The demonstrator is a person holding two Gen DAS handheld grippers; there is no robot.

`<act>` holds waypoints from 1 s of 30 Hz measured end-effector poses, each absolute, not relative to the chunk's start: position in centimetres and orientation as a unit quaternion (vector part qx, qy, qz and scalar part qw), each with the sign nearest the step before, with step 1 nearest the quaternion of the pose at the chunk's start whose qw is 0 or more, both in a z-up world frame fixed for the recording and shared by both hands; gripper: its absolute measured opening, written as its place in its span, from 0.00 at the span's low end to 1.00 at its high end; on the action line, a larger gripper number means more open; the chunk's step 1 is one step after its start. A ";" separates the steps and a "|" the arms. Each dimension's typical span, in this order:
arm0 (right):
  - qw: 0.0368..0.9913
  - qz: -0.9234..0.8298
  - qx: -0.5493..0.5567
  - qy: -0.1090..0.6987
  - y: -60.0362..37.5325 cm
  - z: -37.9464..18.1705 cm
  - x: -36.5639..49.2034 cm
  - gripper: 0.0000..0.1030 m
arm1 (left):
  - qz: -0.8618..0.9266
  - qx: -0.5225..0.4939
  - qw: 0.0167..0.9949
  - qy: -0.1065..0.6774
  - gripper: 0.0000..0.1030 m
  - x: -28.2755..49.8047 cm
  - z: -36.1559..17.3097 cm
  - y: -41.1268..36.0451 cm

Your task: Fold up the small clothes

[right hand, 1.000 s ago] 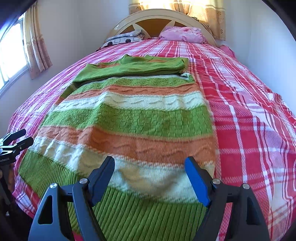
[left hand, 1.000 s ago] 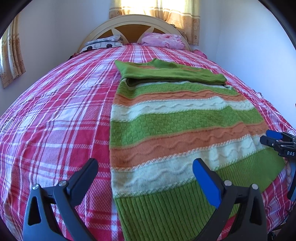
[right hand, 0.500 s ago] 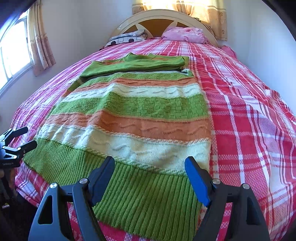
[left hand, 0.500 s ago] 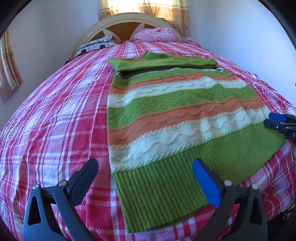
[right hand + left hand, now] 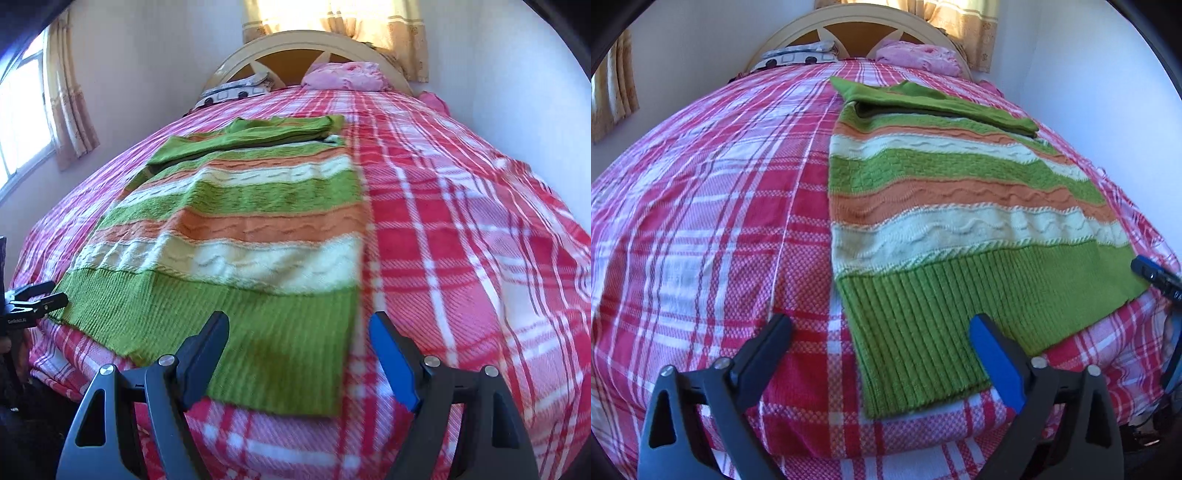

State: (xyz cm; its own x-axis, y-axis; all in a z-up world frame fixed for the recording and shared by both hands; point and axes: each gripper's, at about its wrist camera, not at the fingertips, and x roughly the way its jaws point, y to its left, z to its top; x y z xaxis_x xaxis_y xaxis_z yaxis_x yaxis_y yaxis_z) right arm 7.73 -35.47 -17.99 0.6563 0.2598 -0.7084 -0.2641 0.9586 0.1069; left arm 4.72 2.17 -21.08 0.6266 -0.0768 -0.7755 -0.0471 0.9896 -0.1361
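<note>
Sweater: a striped knit sweater [image 5: 945,206] in green, orange and cream lies flat on the bed, its ribbed green hem [image 5: 923,332] nearest the cameras, its sleeves folded across the far end.
Bed: a red, pink and white plaid bedspread [image 5: 720,206] covers it; the sweater lies right of centre in the left wrist view.
Left gripper [image 5: 882,350]: its jaws have just been closing a little but stand wide apart, holding nothing, above the hem's near left corner.
Right gripper [image 5: 299,350]: jaws wide apart and empty, above the hem's near right corner.
Pillows: a patterned pillow [image 5: 798,55] and a pink pillow [image 5: 916,55] lie at the far headboard [image 5: 857,22].
Curtains: yellow curtains [image 5: 332,18] hang behind the headboard.
</note>
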 end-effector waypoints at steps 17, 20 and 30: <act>0.905 0.173 0.044 0.386 -37.0 -17.9 6.7 0.58 | -0.023 -0.101 0.902 0.418 0.32 4.1 -20.7 2.6; 0.904 0.171 0.043 0.389 -37.1 -17.8 6.4 0.58 | -0.007 -0.087 0.904 0.419 0.42 4.0 -20.8 2.5; 0.905 0.166 0.048 0.389 -36.1 -18.3 6.4 0.37 | -0.037 -0.061 0.901 0.429 0.78 4.1 -21.2 1.1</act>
